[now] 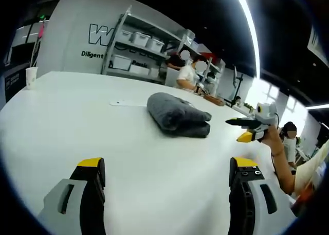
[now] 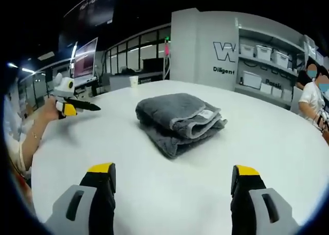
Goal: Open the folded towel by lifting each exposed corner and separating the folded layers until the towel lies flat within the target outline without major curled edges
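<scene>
- Grey terry towel sits folded in a thick bundle on the white counter; a lighter hem and a small white label face up on the top layer. In the left gripper view the same towel lies ahead at about 1 o'clock.
- No target outline can be made out on the counter.
- Right gripper: jaws spread wide, holding nothing, low over the counter, towel at 12 o'clock and well apart from the tips.
- Left gripper: jaws likewise released and empty. It also shows in the right gripper view at 9 o'clock, held in a hand, its jaws looking nearly together from that side.
- Step in hand, as judged: approach, nothing lifted yet.
- To do it well: come in low at the loose hemmed corner nearest the label, pinch only the top layer, lift and peel it away while the other gripper pins the bundle.
- Risk: biting several layers would drag the whole bundle.
</scene>
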